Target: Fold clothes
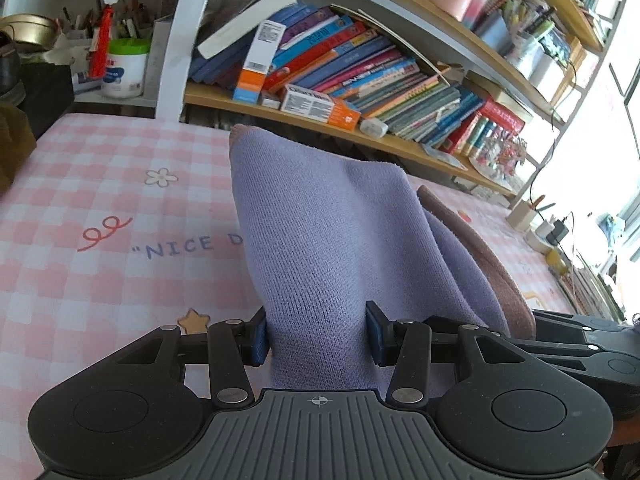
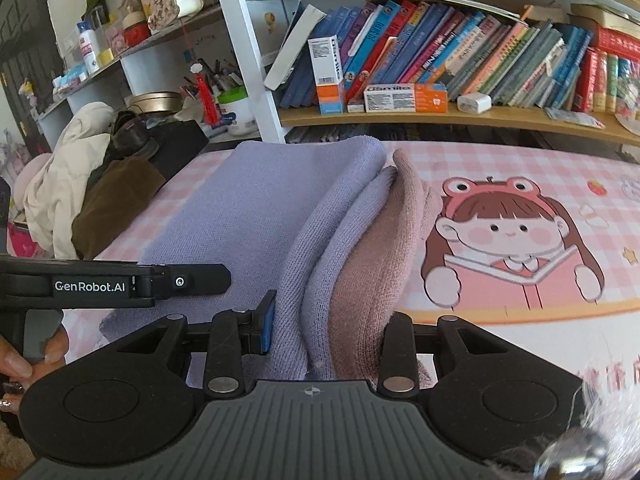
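Note:
A knitted garment, lilac [image 1: 320,220] on one face and dusty pink on the other, lies partly lifted over the pink checked table cover [image 1: 100,200]. My left gripper [image 1: 318,332] is shut on a bunched fold of the lilac knit, which rises away from the blue pads. In the right wrist view the same garment [image 2: 240,216] spreads toward the far left, with its pink layer [image 2: 384,248] folded beside it. My right gripper [image 2: 324,332] is shut on stacked lilac and pink layers; its right pad is hidden by the cloth. The left gripper's body [image 2: 120,282] shows at the left edge.
A bookshelf [image 1: 360,64] packed with books stands right behind the table. A pile of beige and brown clothes [image 2: 80,200] sits off the table's left end. The cover carries a cartoon girl print [image 2: 512,248]. A hand [image 2: 24,360] grips the left tool's handle.

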